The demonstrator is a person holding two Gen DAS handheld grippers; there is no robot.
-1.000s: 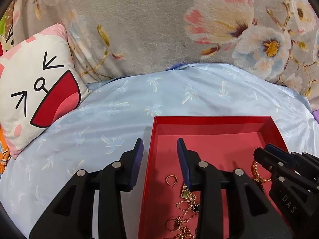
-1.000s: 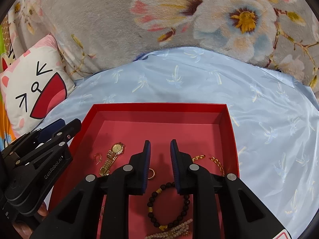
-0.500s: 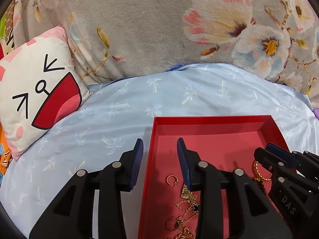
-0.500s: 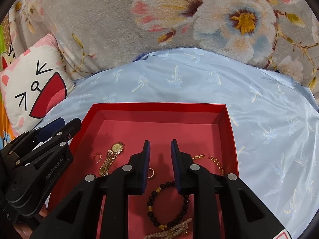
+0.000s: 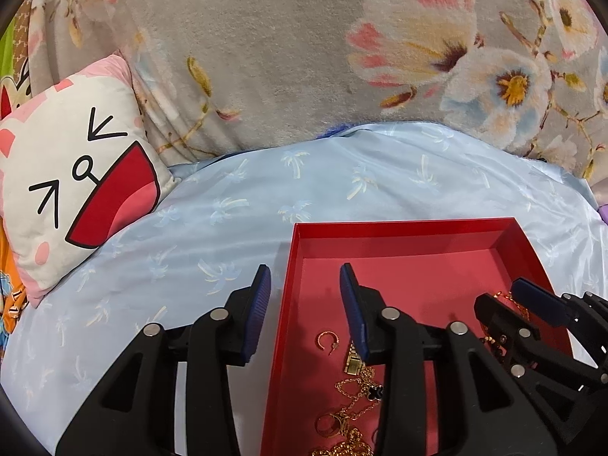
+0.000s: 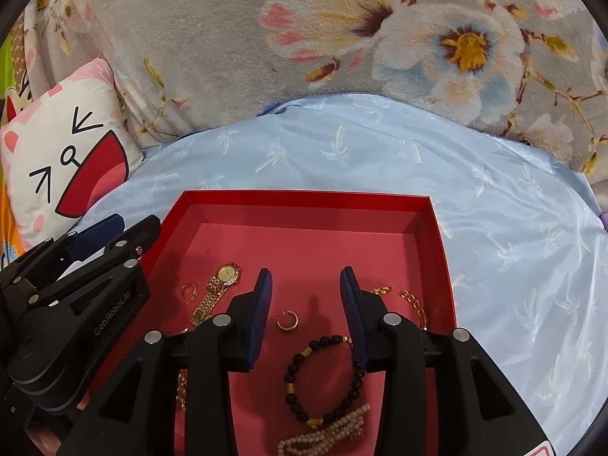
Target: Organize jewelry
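Note:
A red tray (image 6: 304,199) lies on the blue sheet and holds gold jewelry. My right gripper (image 6: 306,279) hovers over the tray, its jaws opening with nothing pressed between them. A gold hoop earring (image 6: 287,321) lies on the tray floor below the gap. Around it lie a gold watch (image 6: 218,292), a black bead bracelet (image 6: 323,376), a pearl strand (image 6: 326,433) and a gold chain bracelet (image 6: 414,304). My left gripper (image 5: 306,277) straddles the left wall of the tray (image 5: 402,224), jaws opening and apart from the wall. A second hoop earring (image 5: 327,342) and a clover necklace (image 5: 374,391) lie near its right finger.
A cat-face pillow (image 5: 76,178) leans at the left. A grey floral blanket (image 5: 304,57) rises behind the light blue sheet (image 5: 342,182). The two grippers stand close side by side over the tray's near half.
Both grippers' jaws have spread wider, the right one more. In the right wrist view the hoop earring now shows between the fingers. Neither hand has shifted noticeably.

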